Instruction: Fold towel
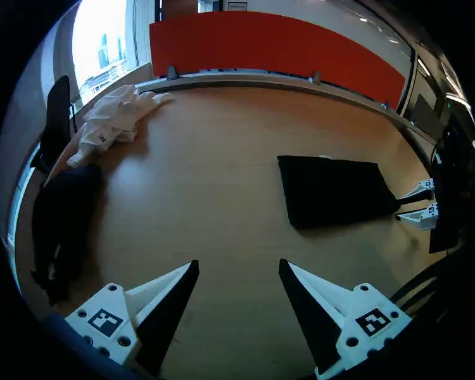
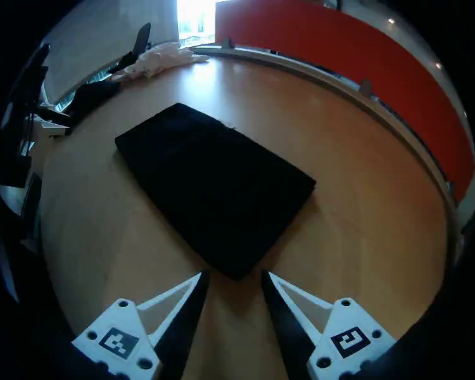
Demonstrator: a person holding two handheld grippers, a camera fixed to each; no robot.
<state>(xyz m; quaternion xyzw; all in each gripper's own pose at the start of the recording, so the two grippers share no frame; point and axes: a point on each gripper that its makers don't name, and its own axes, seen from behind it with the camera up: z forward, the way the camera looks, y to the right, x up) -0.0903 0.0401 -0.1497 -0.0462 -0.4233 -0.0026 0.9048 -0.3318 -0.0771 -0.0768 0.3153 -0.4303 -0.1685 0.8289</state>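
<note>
Right, the black towel (image 2: pixel 215 190) lies flat on the wooden table (image 2: pixel 364 209), already a multi-layer rectangle by the look of it, roughly mid-table. It is well clear of the red partition (image 1: pixel 269 44) along the far edge.

The right gripper (image 2: pixel 234 275) sits at the towel's near corner, fingers apart, with the corner tip just between them and nothing pinched yet. The left gripper (image 1: pixel 237 263) is also spread wide, over bare wood well apart from the towel.

Risks:
- Closing now may catch only the top layer, so the stack would peel open when lifted.
- A one-corner pull with the left gripper so far off would likely skew or drag the whole towel.
- Dark cloth makes the edges hard to judge, so a missed pinch is easy.

The white cloth heap (image 1: pixel 114 120) at the far left corner is out of the way.
</note>
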